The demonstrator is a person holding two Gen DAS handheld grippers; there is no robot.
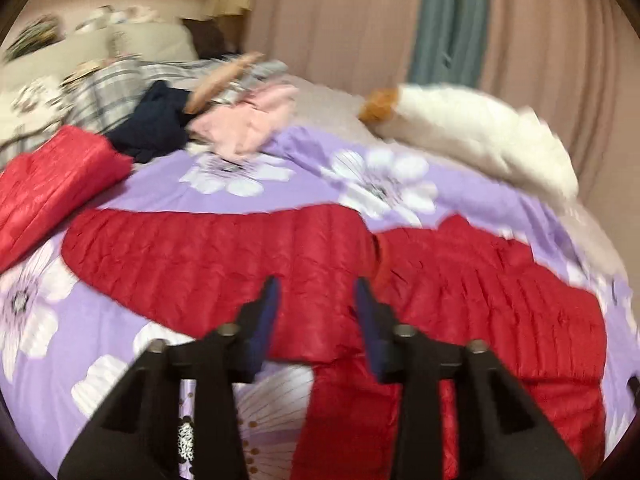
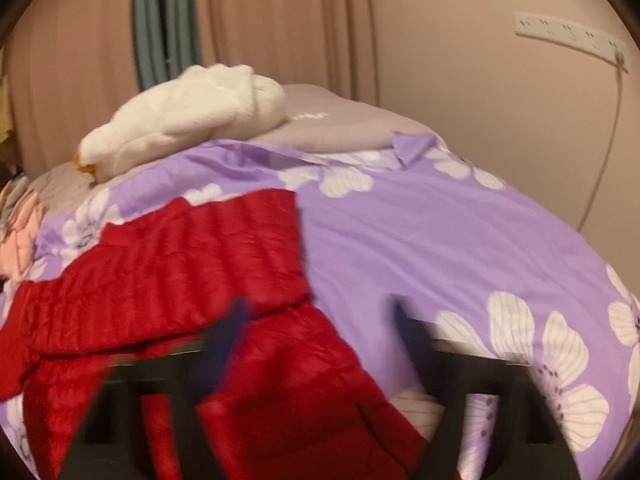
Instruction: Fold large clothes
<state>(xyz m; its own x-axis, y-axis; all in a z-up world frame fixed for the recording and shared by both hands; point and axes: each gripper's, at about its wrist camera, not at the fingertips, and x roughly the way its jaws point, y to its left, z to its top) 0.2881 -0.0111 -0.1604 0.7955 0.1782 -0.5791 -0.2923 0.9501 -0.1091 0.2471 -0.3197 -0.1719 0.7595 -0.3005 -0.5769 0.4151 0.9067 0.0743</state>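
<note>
A red quilted puffer jacket [image 1: 460, 292] lies spread on the purple flowered bedcover [image 1: 168, 196]. One sleeve [image 1: 192, 256] stretches out to the left. My left gripper [image 1: 316, 292] is open and empty, hovering just above the jacket's middle. In the right wrist view the jacket [image 2: 168, 264] lies at the left with a sleeve [image 2: 304, 384] running toward the camera. My right gripper [image 2: 320, 320] is open and empty above that sleeve; its image is motion-blurred.
A second red quilted garment [image 1: 52, 196] lies folded at the left. A heap of navy, pink and plaid clothes [image 1: 180, 116] sits behind it. A white plush toy [image 1: 480, 132] lies at the far edge, also in the right wrist view [image 2: 184, 116]. Curtains and wall stand behind the bed.
</note>
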